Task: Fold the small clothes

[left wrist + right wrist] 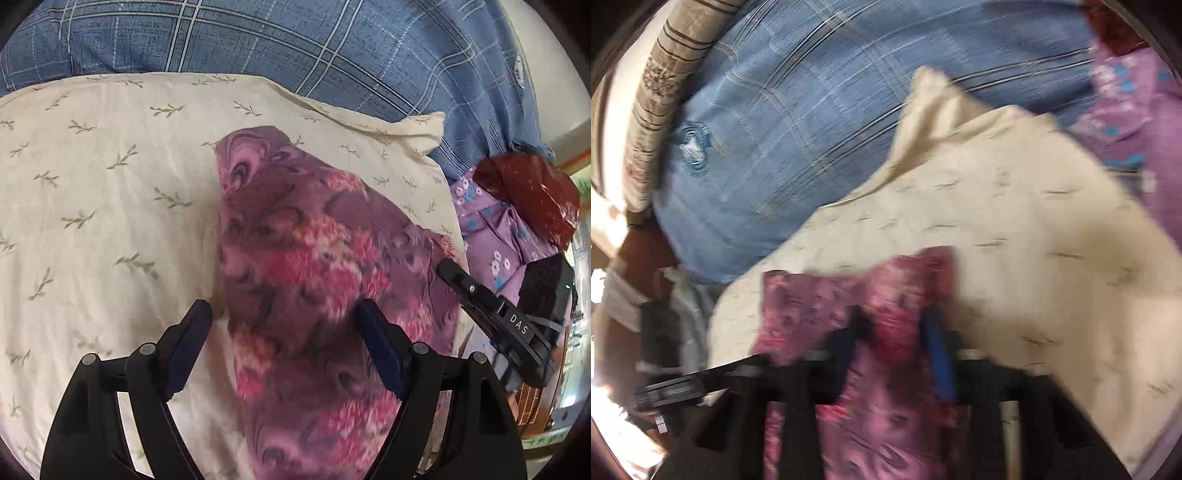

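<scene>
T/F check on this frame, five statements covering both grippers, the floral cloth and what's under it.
1. The left gripper stands open. True.
2. The right gripper is open and holds nothing. False: it is shut on the purple floral cloth.
3. The purple floral cloth lies on a cream leaf-print sheet. True.
4. The bedding behind the cream sheet is plain red. False: it is a blue plaid cover.
5. The left gripper pinches the cloth. False: its fingers are spread apart, with cloth hanging between them unpressed.
</scene>
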`<state>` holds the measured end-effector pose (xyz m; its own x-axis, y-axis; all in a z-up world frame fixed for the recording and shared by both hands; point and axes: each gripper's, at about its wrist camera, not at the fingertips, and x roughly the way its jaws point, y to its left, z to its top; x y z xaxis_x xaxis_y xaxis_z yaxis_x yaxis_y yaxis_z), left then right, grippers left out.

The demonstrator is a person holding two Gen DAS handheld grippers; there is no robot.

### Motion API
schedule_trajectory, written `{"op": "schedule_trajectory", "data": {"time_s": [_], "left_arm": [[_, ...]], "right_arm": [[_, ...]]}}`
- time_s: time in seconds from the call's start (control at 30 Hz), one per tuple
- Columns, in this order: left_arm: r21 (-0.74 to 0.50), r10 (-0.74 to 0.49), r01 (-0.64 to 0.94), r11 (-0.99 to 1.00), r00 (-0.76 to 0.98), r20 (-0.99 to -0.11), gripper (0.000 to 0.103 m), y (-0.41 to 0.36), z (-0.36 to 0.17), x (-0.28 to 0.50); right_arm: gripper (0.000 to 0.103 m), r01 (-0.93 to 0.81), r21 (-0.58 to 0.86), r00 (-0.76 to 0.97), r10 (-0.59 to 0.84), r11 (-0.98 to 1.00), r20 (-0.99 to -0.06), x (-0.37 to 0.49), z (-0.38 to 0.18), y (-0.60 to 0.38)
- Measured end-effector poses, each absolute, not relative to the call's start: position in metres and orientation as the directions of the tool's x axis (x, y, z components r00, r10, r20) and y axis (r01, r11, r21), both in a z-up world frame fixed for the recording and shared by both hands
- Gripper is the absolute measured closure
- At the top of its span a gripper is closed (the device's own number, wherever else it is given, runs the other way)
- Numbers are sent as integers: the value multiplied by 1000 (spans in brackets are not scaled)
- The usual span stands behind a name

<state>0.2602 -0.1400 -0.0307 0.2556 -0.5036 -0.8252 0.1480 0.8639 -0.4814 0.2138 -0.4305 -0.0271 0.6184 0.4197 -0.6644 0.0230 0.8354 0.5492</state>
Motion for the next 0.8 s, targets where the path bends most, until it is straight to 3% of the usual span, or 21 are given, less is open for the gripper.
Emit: {"op": "schedule_trajectory", "data": {"time_s": [0.1, 0.23, 0.3, 0.4, 0.5, 0.57, 0.67, 0.73, 0.8], "left_arm": [[-443, -472, 161, 882, 299, -829, 22, -147, -36, 262], [-366, -411, 194, 910, 316, -855, 22, -159, -36, 262], [-409, -460, 218, 886, 295, -838, 22, -153, -25, 251], [-473, -533, 254, 843, 280, -799, 22, -136, -8, 219], [-488, -571, 314, 814, 281, -771, 22, -123, 0, 173], [-489, -571, 321, 811, 249, -782, 22, -121, -14, 143], [-393, -472, 359, 847, 163, -867, 21, -142, -48, 124], [-323, -435, 406, 855, 223, -872, 22, -146, -36, 111], [-373, -489, 421, 827, 210, -847, 22, -141, -20, 109]], "right_arm": [[98, -42, 508, 688, 394, 860, -609, 209, -11, -430], [96, 70, 474, 581, 350, 878, -735, 225, -59, -442], [87, 67, 495, 627, 349, 866, -696, 212, -44, -443], [87, -60, 515, 679, 413, 855, -607, 180, -13, -436], [87, -165, 484, 665, 459, 860, -589, 143, 0, -418], [87, -191, 467, 627, 473, 863, -619, 131, -11, -408], [93, -159, 353, 540, 381, 922, -751, 128, -49, -392], [90, -141, 394, 561, 401, 908, -724, 122, -40, -397], [83, -118, 472, 599, 442, 874, -668, 115, -25, -410]]}}
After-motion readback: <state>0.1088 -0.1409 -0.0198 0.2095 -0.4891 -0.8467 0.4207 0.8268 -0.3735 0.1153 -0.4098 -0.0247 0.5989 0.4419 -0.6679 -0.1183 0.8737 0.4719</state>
